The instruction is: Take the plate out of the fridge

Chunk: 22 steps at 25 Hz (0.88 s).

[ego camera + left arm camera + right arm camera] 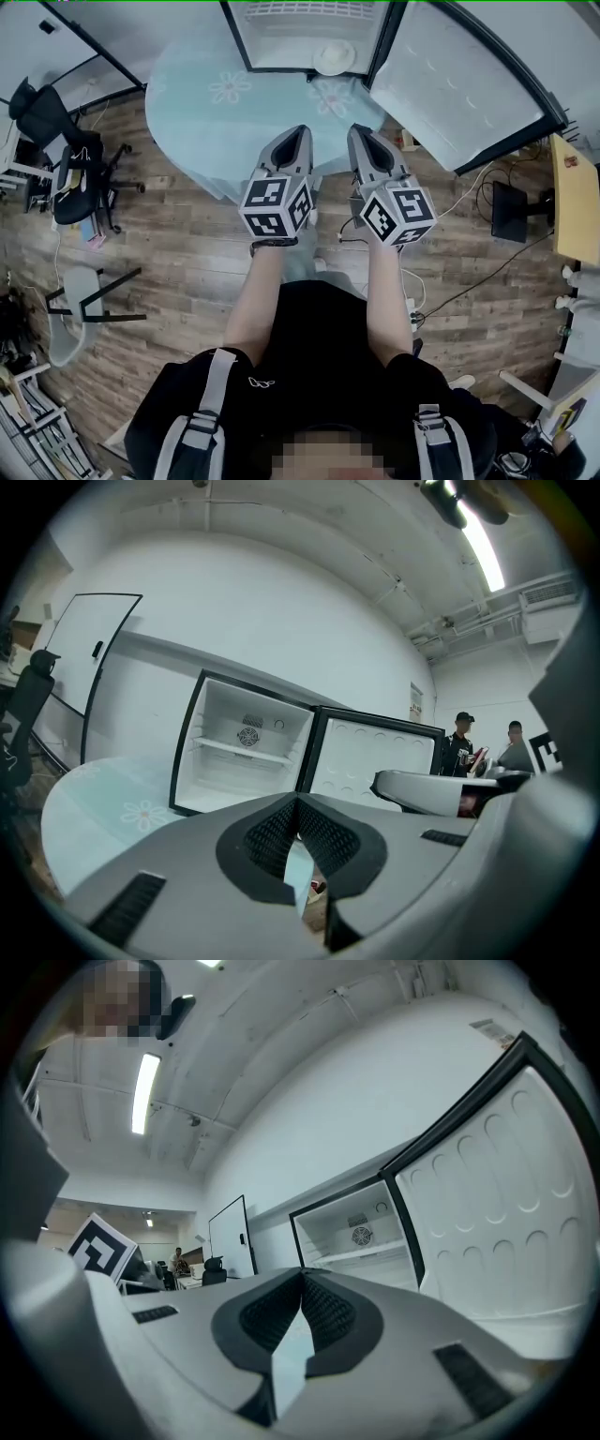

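A small white fridge [309, 33] stands open on a round table with a pale blue flowered cloth [202, 103]. Its door [459, 84] is swung out to the right. A white plate [335, 57] lies at the front lip of the fridge's floor. Both grippers hover side by side over the table's near edge, pointing at the fridge. My left gripper [298, 133] is shut and holds nothing, and my right gripper [359, 131] is the same. The left gripper view shows closed jaws [298, 803] before the fridge [248, 742]; the right gripper view shows closed jaws [302, 1274] before the fridge [356, 1237].
Black office chairs [70, 159] and a grey chair [80, 309] stand at the left on the wooden floor. A monitor [511, 211] and cables lie at the right. Two people [459, 747] stand beyond the fridge door [375, 761].
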Each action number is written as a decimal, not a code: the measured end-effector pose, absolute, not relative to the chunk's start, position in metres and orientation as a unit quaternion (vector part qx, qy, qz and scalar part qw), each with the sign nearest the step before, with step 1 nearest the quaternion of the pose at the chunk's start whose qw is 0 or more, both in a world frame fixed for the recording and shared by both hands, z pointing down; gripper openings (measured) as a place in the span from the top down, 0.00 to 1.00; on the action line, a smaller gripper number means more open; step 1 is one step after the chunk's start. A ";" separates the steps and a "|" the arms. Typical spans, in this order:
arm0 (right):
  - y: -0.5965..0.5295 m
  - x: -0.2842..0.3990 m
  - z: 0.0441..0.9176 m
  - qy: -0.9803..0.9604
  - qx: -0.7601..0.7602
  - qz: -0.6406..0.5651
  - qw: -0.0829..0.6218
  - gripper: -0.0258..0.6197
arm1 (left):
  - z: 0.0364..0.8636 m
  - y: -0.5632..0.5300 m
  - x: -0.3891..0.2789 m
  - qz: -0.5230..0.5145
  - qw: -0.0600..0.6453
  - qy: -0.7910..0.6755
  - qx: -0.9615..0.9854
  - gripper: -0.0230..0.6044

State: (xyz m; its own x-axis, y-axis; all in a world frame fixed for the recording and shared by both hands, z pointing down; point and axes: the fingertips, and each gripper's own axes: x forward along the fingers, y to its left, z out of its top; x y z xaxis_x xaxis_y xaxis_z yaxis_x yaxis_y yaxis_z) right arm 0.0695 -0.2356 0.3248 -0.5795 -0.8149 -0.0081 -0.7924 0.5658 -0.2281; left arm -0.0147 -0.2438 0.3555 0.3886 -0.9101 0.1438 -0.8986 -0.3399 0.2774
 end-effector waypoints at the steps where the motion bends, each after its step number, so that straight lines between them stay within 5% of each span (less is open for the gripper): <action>1: -0.241 0.073 0.325 0.881 -0.458 -0.102 0.056 0.95 | 0.357 -0.249 -0.012 -0.020 0.160 -0.549 0.820 0.96; 22: -0.383 0.069 0.433 0.843 -0.493 -0.215 0.013 0.95 | 0.448 -0.403 -0.029 -0.007 0.234 -0.557 0.797 0.96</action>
